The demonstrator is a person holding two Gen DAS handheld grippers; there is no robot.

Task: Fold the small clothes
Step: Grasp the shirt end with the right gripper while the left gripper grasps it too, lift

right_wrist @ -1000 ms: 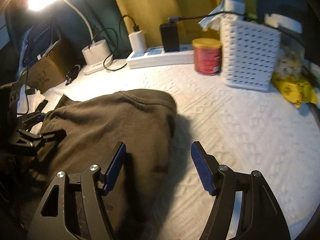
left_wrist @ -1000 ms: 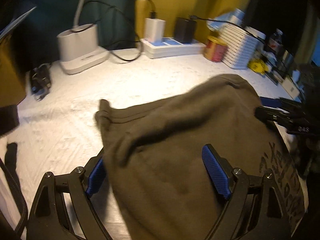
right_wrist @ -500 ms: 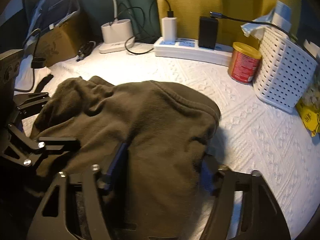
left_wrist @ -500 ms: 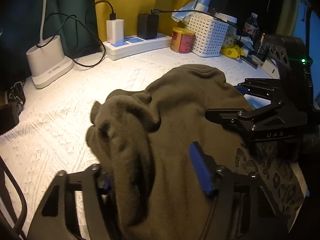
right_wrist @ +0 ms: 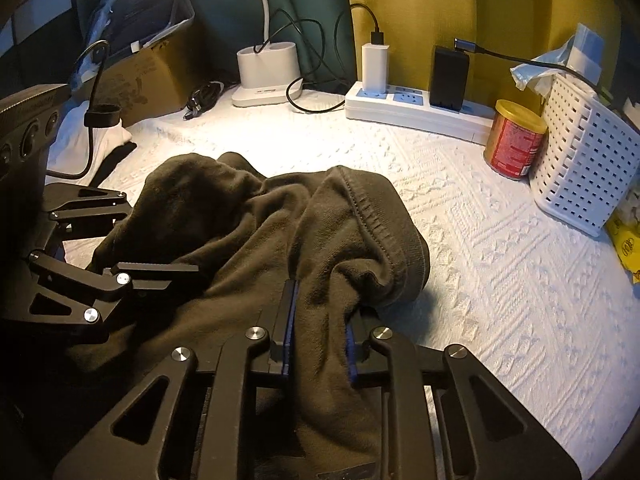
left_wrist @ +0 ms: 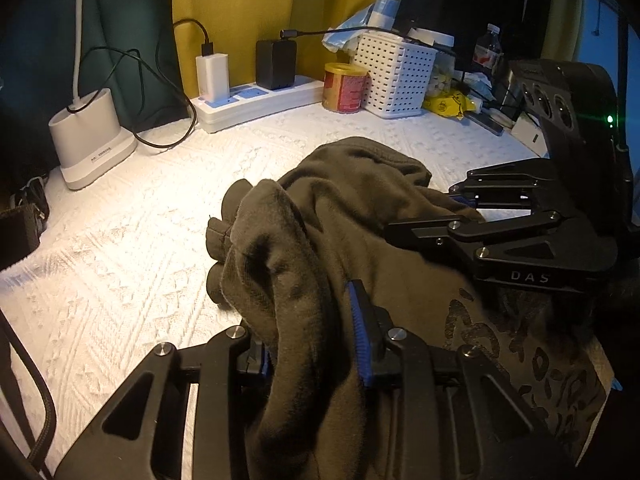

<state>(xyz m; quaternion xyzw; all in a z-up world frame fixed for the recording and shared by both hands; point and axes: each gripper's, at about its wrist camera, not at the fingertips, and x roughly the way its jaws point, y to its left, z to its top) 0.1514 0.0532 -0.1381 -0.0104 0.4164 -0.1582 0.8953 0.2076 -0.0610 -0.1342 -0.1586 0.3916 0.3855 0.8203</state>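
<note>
A dark olive garment [left_wrist: 360, 200] with a dark print near its hem lies bunched on the white textured tabletop [left_wrist: 120, 248]. In the left wrist view my left gripper [left_wrist: 310, 344] has a thick fold of it between its blue pads, and its jaws are closing on the cloth. My right gripper [left_wrist: 464, 216] reaches into the garment from the right. In the right wrist view my right gripper [right_wrist: 320, 328] pinches a fold of the garment [right_wrist: 340, 240] near its stitched hem, its jaws closing too. There my left gripper [right_wrist: 120, 276] shows at the left edge, its tips buried in fabric.
Along the back stand a white lamp base [left_wrist: 92, 136], a power strip [left_wrist: 256, 100] with chargers and cables, a red can [left_wrist: 344, 86] and a white perforated basket [left_wrist: 394, 76]. A cardboard box [right_wrist: 148, 76] sits at the back left and a yellow packet [left_wrist: 444, 102] beside the basket.
Both grippers went from wide open to closed on folds of the garment. The flat cloth has bunched up between them, and the two grippers have come closer together.
</note>
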